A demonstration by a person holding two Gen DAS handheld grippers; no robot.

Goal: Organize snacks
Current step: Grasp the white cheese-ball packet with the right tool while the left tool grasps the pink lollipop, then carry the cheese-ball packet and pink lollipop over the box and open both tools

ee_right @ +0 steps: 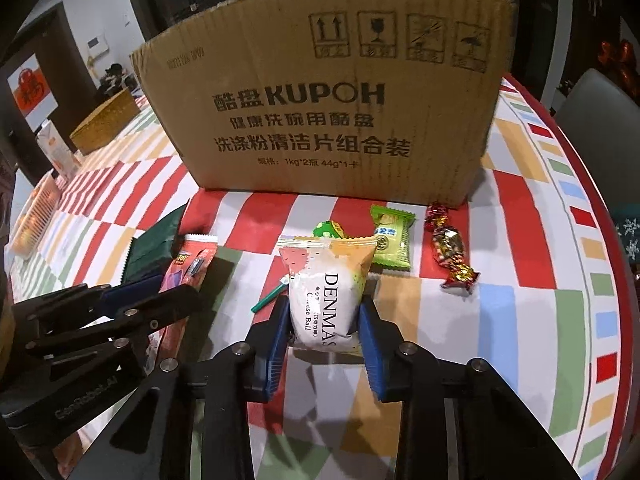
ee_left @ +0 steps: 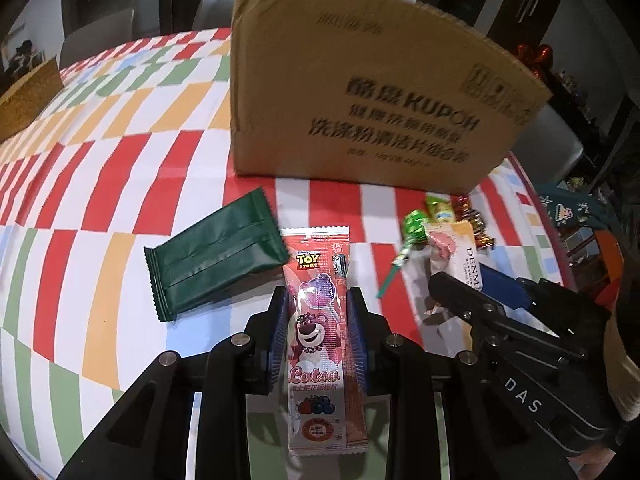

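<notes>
My left gripper (ee_left: 318,300) is shut on a pink Toy Story Lotso snack packet (ee_left: 318,320), which runs lengthwise between the blue pads. A dark green packet (ee_left: 216,256) lies just left of it. My right gripper (ee_right: 325,312) is shut on a white DENMAS Cheese Ball bag (ee_right: 326,292). A green lollipop (ee_right: 330,230) lies behind the bag, its stick (ee_right: 270,298) to the left. A light green packet (ee_right: 390,240) and red foil candies (ee_right: 450,250) lie to the right. A large KUPOH cardboard box (ee_right: 320,92) stands behind all the snacks.
The table wears a checked red, yellow, green and white cloth (ee_right: 520,280). Its rounded edge (ee_right: 608,240) curves on the right, with a grey chair (ee_right: 608,120) beyond. A woven basket (ee_right: 106,120) and a carton (ee_right: 56,152) stand far left.
</notes>
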